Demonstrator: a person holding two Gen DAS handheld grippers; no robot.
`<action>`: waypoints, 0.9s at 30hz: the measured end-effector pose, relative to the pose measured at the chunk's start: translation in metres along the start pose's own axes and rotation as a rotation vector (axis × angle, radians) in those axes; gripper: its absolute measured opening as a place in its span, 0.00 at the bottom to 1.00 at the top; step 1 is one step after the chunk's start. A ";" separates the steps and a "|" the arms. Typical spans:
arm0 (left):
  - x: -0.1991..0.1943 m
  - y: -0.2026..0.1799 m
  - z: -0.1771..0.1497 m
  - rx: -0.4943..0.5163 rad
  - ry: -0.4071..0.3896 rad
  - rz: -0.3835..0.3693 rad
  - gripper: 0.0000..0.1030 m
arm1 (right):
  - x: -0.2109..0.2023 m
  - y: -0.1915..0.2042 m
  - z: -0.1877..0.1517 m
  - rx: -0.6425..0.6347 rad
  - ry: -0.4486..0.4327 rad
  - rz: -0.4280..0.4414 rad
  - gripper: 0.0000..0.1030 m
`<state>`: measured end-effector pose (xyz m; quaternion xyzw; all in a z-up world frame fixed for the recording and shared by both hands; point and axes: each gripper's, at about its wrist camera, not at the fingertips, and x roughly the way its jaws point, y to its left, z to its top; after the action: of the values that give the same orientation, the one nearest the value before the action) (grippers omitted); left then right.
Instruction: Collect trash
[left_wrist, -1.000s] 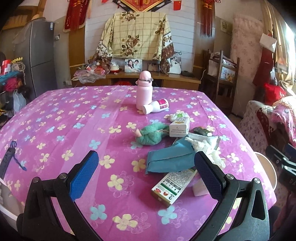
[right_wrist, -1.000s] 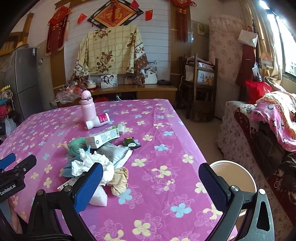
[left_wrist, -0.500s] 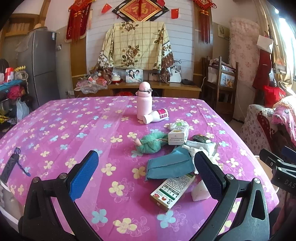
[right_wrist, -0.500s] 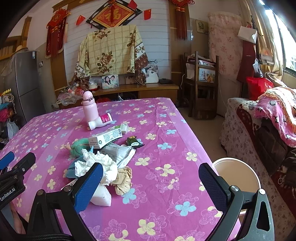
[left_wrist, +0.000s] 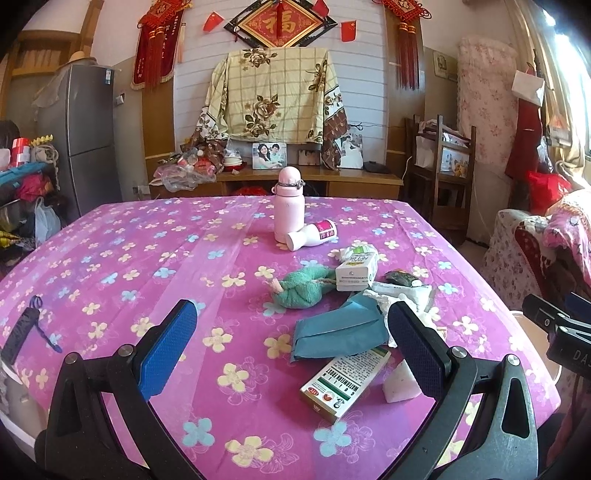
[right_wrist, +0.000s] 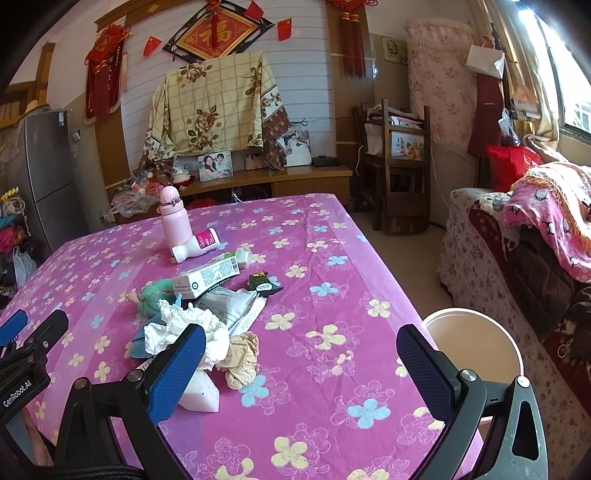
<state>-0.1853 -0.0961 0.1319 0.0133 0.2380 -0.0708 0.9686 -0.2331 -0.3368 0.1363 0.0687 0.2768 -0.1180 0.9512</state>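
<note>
A pile of trash lies on the pink flowered tablecloth (left_wrist: 110, 266): a green-and-white medicine box (left_wrist: 343, 382), a teal packet (left_wrist: 338, 334), crumpled white tissue (right_wrist: 188, 325), a beige wad (right_wrist: 242, 356), a white foam wedge (right_wrist: 199, 393), a white carton (right_wrist: 207, 277) and a dark wrapper (right_wrist: 263, 283). A white bucket (right_wrist: 476, 341) stands on the floor by the table's right edge. My left gripper (left_wrist: 291, 354) is open and empty, above the near table edge. My right gripper (right_wrist: 301, 369) is open and empty, right of the pile.
A pink bottle (left_wrist: 289, 208) stands mid-table with a white bottle (left_wrist: 312, 236) lying beside it. A green knitted toy (left_wrist: 301, 290) lies near the pile. A black strap (left_wrist: 22, 328) lies at the left edge. A sofa (right_wrist: 517, 240) is right, a sideboard (left_wrist: 310, 181) behind.
Both views have tilted up and drawn back slightly, so more wall shows. Nothing on the table has moved. Both grippers stay open.
</note>
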 end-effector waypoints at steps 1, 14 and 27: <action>0.000 0.000 0.000 -0.001 -0.002 0.003 1.00 | 0.000 -0.001 0.000 0.002 0.001 0.002 0.99; 0.004 0.005 -0.001 -0.036 0.023 0.002 1.00 | -0.001 -0.001 0.001 -0.004 -0.002 -0.003 1.00; 0.012 0.008 -0.005 -0.029 0.053 0.003 1.00 | 0.000 -0.001 0.002 -0.008 0.001 -0.006 1.00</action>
<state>-0.1762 -0.0896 0.1220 0.0015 0.2647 -0.0653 0.9621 -0.2324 -0.3384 0.1374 0.0642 0.2780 -0.1195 0.9510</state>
